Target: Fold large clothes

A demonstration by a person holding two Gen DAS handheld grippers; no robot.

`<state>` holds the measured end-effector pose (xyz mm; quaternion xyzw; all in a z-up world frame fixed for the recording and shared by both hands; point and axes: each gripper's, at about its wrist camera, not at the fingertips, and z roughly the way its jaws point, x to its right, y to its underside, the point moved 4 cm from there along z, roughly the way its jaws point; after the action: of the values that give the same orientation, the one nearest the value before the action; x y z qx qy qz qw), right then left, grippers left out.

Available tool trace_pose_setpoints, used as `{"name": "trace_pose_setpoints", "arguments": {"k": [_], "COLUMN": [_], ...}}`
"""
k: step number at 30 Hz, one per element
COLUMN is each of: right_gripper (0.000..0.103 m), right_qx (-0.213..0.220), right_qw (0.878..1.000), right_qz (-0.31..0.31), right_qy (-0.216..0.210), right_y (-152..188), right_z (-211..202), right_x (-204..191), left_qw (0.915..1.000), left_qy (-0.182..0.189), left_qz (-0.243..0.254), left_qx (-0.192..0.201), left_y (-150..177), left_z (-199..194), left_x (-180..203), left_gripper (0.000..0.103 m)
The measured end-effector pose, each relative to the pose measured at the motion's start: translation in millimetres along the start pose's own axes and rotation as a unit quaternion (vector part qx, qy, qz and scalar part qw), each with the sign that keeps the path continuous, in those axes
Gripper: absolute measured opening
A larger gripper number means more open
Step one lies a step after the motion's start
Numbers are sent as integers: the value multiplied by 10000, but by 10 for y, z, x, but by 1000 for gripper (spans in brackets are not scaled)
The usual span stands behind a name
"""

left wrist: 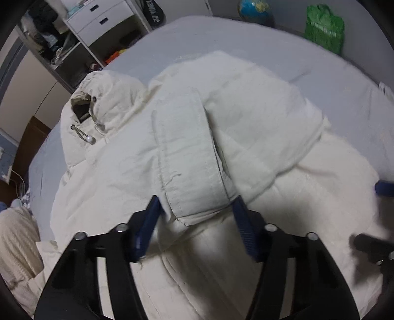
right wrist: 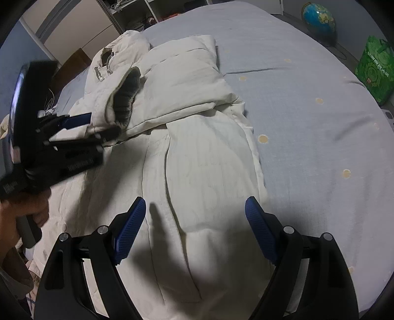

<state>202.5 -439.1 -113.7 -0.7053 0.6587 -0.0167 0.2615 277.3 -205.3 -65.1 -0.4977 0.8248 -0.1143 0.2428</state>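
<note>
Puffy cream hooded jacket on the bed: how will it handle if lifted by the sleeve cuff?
The puffy cream hooded jacket is probably floppy: its folded sleeve drapes and creases. Quilted padding suggests it is light for its bulk and may spring back from folds. The left gripper has open jaws around the cuff; lifted there, the body would likely trail on the pale blue bedsheet.

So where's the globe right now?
The globe sits beyond the far edge of the bed, top right in the right wrist view, just left of the green bag. The left wrist view shows it too, top centre-right.
</note>
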Motion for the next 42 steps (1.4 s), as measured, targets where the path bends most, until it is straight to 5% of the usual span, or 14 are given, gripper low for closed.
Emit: {"name": "trace_pose_setpoints", "arguments": {"k": [3,10,15,23,25,30,34,38,42], "right_gripper": [79,79,79,79,79,79,79,79,79], "right_qx": [-12,-32,-25,-24,-29,-48,-38,-17,-28], "right_qw": [10000,9999,9999,9998,9997,9996,9996,9995,9994], "right_qz": [-10,-43,-57,-148,-166,-201,-195,-200,-227], "right_qy": [28,93,112,157,175,211,209,225,264], "right_y": [-12,5,10,14,11,14,27,21,28], "right_z": [21,17,17,14,17,19,8,4,13], "right_x": [-10,-18,-27,-48,-51,-59,-56,-52,-67], "left_qw": [9990,9892,9756,9512,9498,9484,9406,9308,9206], "left_qy": [176,-36,-258,-592,-563,-372,-243,-400,-596], "left_qz": [-332,-1106,-1830,-2989,-3068,-3149,-3386,-3624,-3850], "left_qx": [257,960,1183,491,234,-31,-2,266,264], "left_y": [-72,-78,249,1095,1243,1432,1610,1874,2202], "left_z": [-153,-608,-838,-539,-393,-178,-185,-381,-470], "left_x": [-153,-834,-1360,-2041,-2089,-2096,-2184,-2406,-2730], "left_gripper": [23,19,19,14,7,7,16,75,77]}}
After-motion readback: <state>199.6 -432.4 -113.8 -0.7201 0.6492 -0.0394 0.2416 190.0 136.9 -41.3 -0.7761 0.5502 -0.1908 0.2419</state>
